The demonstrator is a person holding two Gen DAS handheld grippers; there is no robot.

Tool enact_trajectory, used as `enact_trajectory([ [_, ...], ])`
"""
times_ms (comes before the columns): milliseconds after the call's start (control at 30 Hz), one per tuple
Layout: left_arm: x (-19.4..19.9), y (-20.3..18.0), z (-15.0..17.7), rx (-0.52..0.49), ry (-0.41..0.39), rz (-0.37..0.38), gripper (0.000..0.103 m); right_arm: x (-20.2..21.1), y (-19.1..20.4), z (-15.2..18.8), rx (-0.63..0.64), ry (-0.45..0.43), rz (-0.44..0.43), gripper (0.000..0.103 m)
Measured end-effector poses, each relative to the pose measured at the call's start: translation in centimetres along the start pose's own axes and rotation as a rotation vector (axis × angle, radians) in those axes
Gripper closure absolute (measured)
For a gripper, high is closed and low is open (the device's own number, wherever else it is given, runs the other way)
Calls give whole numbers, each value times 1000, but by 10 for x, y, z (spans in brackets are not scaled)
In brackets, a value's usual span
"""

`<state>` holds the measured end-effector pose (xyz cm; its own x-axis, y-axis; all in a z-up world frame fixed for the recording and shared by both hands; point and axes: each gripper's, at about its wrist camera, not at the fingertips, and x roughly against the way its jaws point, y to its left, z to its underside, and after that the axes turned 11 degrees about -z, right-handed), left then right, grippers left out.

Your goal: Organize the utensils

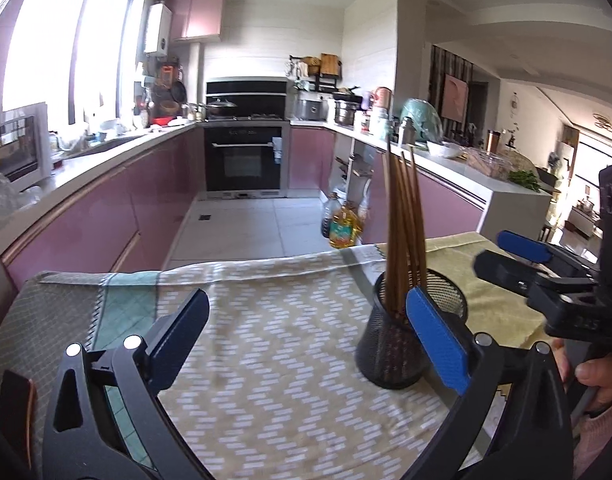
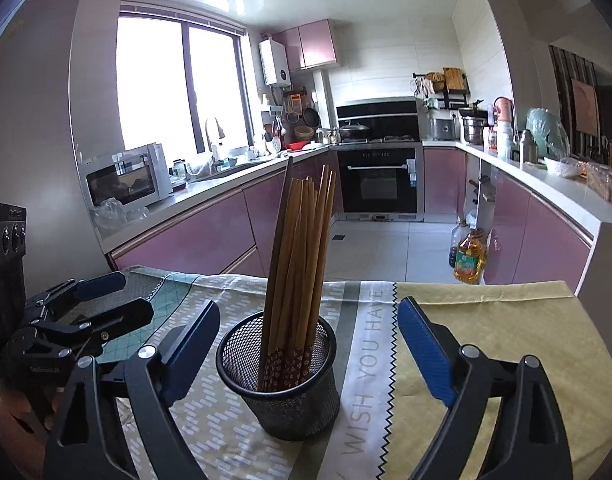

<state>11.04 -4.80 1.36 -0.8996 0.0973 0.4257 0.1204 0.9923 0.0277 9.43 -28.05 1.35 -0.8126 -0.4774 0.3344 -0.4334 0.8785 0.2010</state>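
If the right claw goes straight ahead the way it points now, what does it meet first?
Most likely the black mesh holder with the chopsticks. It stands on the tablecloth, centred between the open fingers of the right claw, which touch nothing. How far ahead is hard to judge through the fisheye.

- My chopsticks (image 2: 298, 264): a bundle of brown wooden sticks, patterned red ends down, standing nearly upright and leaning slightly left.
- They sit in my black mesh cup (image 2: 280, 384), upright on the patterned tablecloth (image 2: 485, 344).
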Motion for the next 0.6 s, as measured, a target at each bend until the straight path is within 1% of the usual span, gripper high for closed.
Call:
enact_trajectory([
  [33, 4, 3, 2, 5, -8, -17, 6, 3, 4, 3, 14, -2, 1, 9],
  [100, 13, 11, 6, 19, -25, -47, 6, 8, 12, 11, 38, -15, 23, 7],
  [367, 46, 32, 23, 68, -90, -124, 6, 21, 36, 32, 49, -61, 41, 7],
  [600, 71, 42, 33, 101, -157, -164, 6, 31, 48, 43, 40, -91, 71, 7],
])
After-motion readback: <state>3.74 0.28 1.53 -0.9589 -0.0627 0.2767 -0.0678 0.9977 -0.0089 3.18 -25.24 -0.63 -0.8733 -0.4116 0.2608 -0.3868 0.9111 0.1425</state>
